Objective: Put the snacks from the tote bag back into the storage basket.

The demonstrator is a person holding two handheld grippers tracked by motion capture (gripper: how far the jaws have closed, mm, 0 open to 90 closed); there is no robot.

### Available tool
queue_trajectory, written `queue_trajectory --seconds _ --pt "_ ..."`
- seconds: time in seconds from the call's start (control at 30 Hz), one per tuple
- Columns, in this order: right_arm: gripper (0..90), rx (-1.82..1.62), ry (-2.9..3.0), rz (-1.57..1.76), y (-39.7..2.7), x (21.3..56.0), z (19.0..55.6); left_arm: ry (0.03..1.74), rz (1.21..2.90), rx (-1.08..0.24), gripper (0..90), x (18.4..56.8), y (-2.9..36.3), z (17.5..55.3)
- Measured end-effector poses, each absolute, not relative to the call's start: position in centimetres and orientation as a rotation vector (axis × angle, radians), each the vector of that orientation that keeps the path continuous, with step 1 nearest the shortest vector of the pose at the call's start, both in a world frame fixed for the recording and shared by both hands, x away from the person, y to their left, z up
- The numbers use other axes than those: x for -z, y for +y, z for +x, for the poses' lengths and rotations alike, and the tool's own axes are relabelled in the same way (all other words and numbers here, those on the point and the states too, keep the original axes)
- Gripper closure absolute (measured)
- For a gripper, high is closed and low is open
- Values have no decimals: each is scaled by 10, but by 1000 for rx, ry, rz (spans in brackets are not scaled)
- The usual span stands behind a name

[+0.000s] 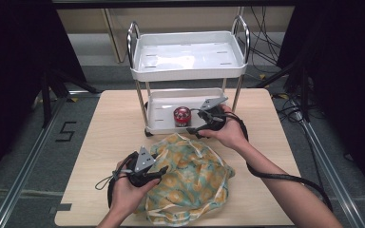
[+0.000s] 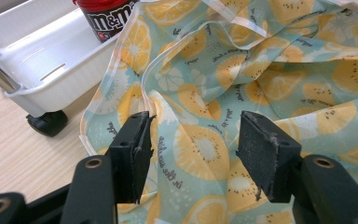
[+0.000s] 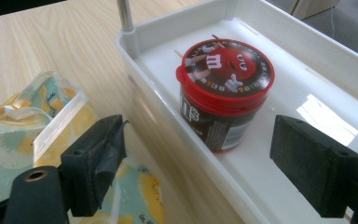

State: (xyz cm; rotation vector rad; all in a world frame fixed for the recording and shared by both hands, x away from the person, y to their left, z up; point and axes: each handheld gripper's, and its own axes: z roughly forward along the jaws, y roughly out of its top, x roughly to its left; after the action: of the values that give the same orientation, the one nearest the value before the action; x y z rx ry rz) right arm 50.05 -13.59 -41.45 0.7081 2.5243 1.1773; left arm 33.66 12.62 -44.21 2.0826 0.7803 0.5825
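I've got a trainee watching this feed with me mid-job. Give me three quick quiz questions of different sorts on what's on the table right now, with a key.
1. True or false: the M&M's tub stands on the upper tray of the white cart.
2. Multiple choice: the left claw hangs over A) bare wood, B) the lemon-print bag, C) the tub.
3. Fill in: the right claw has its jaws ____, with nothing between the pads.

Key: 1 false, it stands on the lower tray. 2 B. 3 open.
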Motion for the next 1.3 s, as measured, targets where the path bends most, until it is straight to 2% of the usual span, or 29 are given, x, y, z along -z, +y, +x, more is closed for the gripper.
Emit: queue_trajectory --seconds 0.8,1.3 --pt "203 -1173 2464 687 -171 410 463 763 2079 -602 429 443 127 337" --pt "205 -1153 2444 730 -203 424 452 767 2079 -607 429 443 129 337"
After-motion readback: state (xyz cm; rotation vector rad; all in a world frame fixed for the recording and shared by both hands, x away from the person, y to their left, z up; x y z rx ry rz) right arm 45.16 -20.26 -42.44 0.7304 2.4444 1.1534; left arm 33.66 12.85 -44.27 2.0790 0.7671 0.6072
